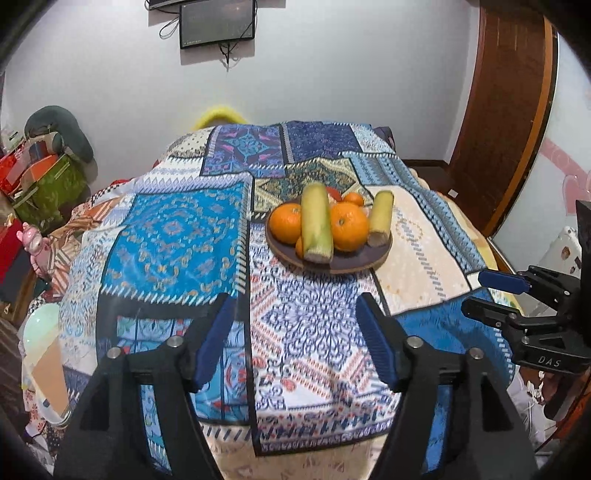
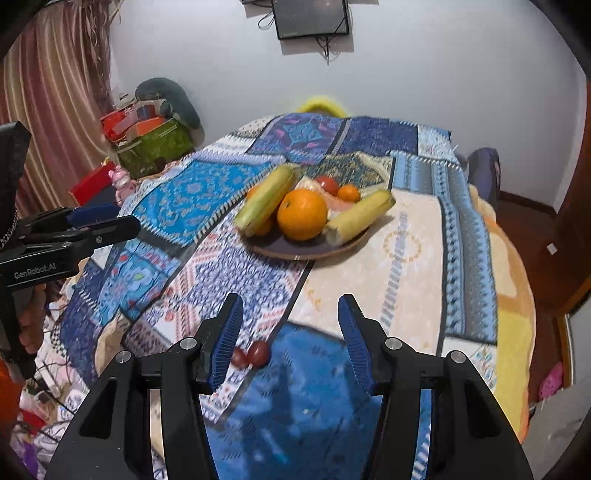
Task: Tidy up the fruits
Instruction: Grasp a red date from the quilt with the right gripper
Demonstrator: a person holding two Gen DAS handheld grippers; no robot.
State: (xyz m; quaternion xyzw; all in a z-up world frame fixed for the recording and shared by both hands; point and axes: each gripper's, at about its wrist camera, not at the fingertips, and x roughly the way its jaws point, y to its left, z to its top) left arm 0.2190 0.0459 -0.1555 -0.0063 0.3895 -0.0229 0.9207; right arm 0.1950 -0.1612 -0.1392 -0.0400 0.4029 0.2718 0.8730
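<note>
Left gripper point(image 1: 295, 325): held low over the near part of the patchwork cloth point(image 1: 177, 236); its blue-padded fingers point(image 1: 218, 332) are spread wide, and nothing is held between them.

Right gripper point(image 2: 290, 328): held over the near edge of the cloth, fingers point(image 2: 351, 332) set wide apart and empty; it is also seen from the side at the right edge of the left wrist view, where its fingers are parted.

Plate point(image 1: 347, 264): a dark round plate with a wooden rim, resting on the cloth beyond both grippers, where a patterned panel meets a cream panel.

Oranges: a large orange point(image 2: 302, 214) is seen at the front of the pile in the right wrist view, between the two corn pieces; a second orange point(image 1: 285, 223) sits at the left of the plate, and a small one point(image 2: 348, 193) lies at the back.

Corn: one long cob point(image 1: 317, 221) is laid across the pile, leaning over the oranges; a shorter piece point(image 1: 380, 218) rests at the plate's right side, its cut end at the rim.

Tomato on plate point(image 2: 327, 184): a red one is tucked at the back, beside the small orange.

Loose tomatoes point(image 2: 251, 355): two small red ones are lying on the cloth, touching each other, just beside the right gripper's left finger and well apart from the plate.

Screen point(image 1: 218, 23): mounted on the wall behind, cables hanging below.
</note>
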